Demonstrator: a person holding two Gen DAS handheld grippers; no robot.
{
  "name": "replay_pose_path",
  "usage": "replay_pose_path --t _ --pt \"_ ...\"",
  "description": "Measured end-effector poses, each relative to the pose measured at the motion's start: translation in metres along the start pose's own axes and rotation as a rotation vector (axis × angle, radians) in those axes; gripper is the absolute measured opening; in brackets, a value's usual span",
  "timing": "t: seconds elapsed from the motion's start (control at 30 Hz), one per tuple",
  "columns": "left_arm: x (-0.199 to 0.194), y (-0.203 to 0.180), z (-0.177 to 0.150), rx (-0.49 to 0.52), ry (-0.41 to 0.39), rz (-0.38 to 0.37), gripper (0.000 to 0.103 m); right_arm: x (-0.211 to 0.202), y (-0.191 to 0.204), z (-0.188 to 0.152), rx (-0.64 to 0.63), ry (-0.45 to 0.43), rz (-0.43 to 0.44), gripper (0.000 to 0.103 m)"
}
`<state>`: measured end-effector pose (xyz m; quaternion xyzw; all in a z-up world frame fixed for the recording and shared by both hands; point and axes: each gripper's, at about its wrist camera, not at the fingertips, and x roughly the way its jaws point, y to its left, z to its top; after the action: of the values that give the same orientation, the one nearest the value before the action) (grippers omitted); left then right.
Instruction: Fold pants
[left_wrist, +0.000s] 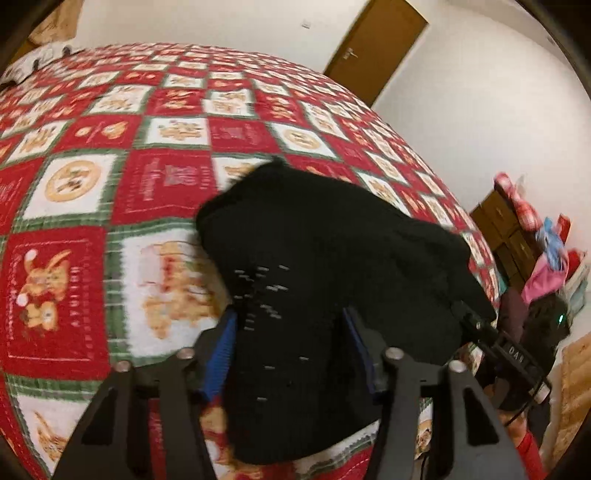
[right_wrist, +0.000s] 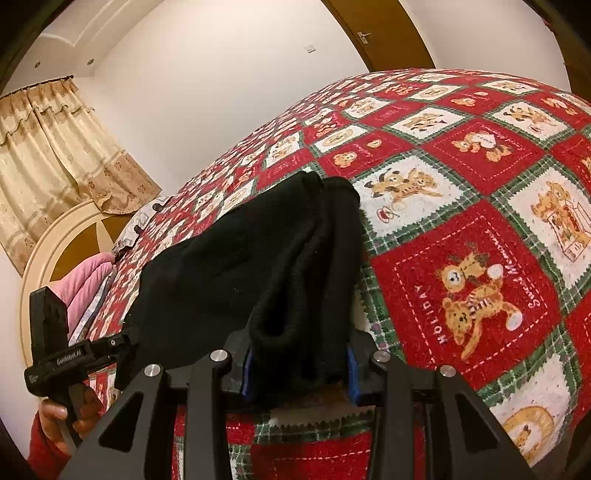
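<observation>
The black pants (left_wrist: 332, 258) are bunched and folded over, held between both grippers above the red patchwork bedspread (left_wrist: 92, 166). My left gripper (left_wrist: 291, 354) is shut on one thick edge of the pants; its blue pads (left_wrist: 221, 354) press the cloth from both sides. My right gripper (right_wrist: 299, 362) is shut on the other edge, a rolled stack of layers of the pants (right_wrist: 258, 251). The right gripper also shows in the left wrist view (left_wrist: 480, 325), and the left gripper shows in the right wrist view (right_wrist: 122, 343).
The bed (right_wrist: 480, 184) fills both views. A pink pillow (right_wrist: 88, 284) and a round headboard (right_wrist: 48, 240) lie at one end. A wooden dresser (left_wrist: 509, 232) with a pile of clothes (left_wrist: 546, 266) stands beside the bed. A brown door (left_wrist: 376, 48) is behind.
</observation>
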<state>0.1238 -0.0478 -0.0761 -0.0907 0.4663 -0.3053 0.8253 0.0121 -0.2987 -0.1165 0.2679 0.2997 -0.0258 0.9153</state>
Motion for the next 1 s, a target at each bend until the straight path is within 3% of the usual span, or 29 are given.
replay_pose_path --t 0.1,0.27,0.4,0.43,0.47,0.5,0.53,0.67,1.0 --pt "-0.004 0.011 0.001 -0.021 -0.001 -0.007 0.053 0.0 -0.001 -0.001 0.005 -0.003 0.007 0.04" --pt "0.005 -0.007 -0.002 0.031 -0.003 0.016 0.068 0.0 -0.002 -0.002 0.014 -0.006 0.008 0.04" --pt "0.009 -0.014 -0.003 0.026 -0.005 0.008 0.067 0.001 0.0 -0.002 0.009 -0.007 0.003 0.04" --pt "0.008 -0.014 -0.004 0.024 -0.009 0.011 0.065 0.001 0.0 -0.001 0.006 -0.007 0.001 0.04" --pt "0.008 -0.015 -0.004 0.026 -0.01 0.004 0.055 0.002 0.002 -0.001 -0.005 -0.003 -0.008 0.04" --pt "0.008 -0.016 -0.003 0.025 -0.004 -0.025 0.035 0.002 0.005 0.0 -0.017 -0.001 -0.02 0.04" --pt "0.009 -0.016 -0.002 0.009 0.011 -0.067 0.026 0.002 0.012 0.001 -0.057 0.002 -0.05 0.038" --pt "0.004 -0.024 0.001 0.033 -0.019 -0.032 0.021 0.0 0.039 0.004 -0.184 0.002 -0.134 0.034" --pt "-0.03 -0.028 0.012 0.069 -0.114 -0.063 0.021 -0.023 0.082 0.024 -0.245 -0.039 -0.042 0.034"
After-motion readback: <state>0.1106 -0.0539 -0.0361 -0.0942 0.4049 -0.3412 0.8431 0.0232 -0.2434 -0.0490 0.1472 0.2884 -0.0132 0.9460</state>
